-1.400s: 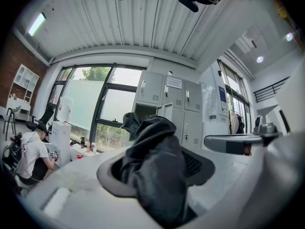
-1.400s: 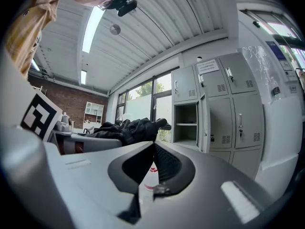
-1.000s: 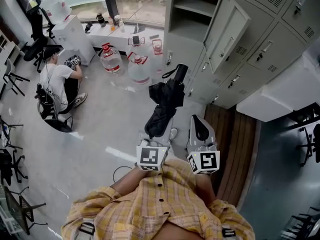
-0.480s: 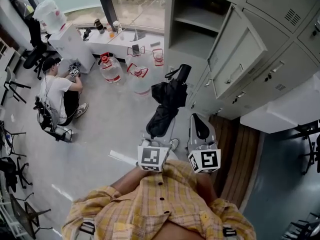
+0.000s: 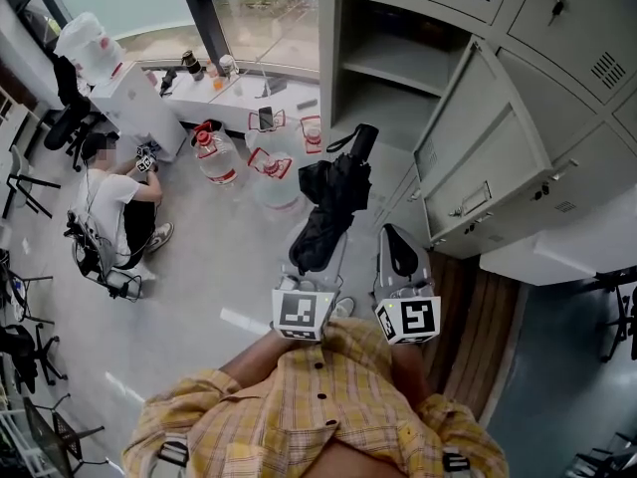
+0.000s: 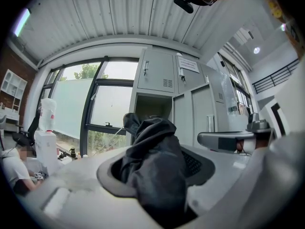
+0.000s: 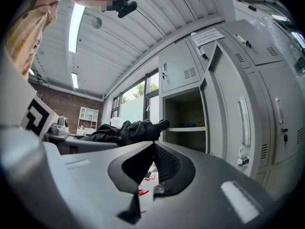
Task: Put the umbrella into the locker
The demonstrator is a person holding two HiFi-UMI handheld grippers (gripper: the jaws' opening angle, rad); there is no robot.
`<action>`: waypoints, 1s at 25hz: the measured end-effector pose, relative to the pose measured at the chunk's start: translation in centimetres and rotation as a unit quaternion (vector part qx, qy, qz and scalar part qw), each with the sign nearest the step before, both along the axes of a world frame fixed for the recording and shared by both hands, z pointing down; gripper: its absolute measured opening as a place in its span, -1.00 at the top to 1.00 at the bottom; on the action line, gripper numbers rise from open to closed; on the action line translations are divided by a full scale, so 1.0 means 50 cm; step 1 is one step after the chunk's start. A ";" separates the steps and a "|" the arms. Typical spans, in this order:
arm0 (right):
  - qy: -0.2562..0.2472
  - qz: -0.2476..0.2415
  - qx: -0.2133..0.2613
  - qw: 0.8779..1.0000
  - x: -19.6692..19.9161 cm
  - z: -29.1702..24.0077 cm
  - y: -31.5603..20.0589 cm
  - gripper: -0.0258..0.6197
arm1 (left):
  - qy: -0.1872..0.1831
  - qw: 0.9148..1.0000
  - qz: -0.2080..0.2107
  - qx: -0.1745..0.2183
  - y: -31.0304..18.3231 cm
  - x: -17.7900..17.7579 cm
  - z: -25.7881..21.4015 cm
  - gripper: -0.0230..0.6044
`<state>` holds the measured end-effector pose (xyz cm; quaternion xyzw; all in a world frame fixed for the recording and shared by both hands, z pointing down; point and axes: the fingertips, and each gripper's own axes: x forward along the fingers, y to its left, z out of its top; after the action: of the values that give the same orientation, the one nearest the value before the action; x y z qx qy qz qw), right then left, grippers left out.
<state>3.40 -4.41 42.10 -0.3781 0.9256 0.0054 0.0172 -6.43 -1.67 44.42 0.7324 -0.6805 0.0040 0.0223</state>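
Note:
A black folded umbrella (image 5: 333,195) sticks out level ahead of me, its handle end (image 5: 363,139) and strap toward the lockers. My left gripper (image 5: 317,259) is shut on the umbrella's bunched fabric (image 6: 155,168), which fills the space between its jaws in the left gripper view. The open locker compartment (image 5: 383,73) with one shelf lies just ahead, its door (image 5: 488,157) swung out to the right. Beside the left one, my right gripper (image 5: 399,245) is shut with nothing held (image 7: 152,149). In the right gripper view, the umbrella (image 7: 128,130) points at the open compartment (image 7: 183,113).
A person (image 5: 114,192) sits on the floor at the left by a water dispenser (image 5: 124,88). Water jugs (image 5: 214,152) stand under the window counter (image 5: 249,93). Closed lockers (image 5: 587,167) run to the right. Wooden decking (image 5: 478,327) lies at the lower right.
Both grippers and the umbrella have been carried forward toward the lockers. The open compartment and its door now look nearer and larger. The grip on the umbrella is unchanged.

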 end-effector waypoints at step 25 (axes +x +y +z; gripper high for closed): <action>0.006 0.049 -0.020 0.999 -0.003 0.026 -0.151 0.95 | 0.008 0.999 0.040 -0.017 -0.173 -0.018 0.022 0.16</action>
<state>3.24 -11.95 43.42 -0.4230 0.9060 -0.0101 0.0039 -7.31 -10.31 45.50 0.7587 -0.6502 0.0105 0.0394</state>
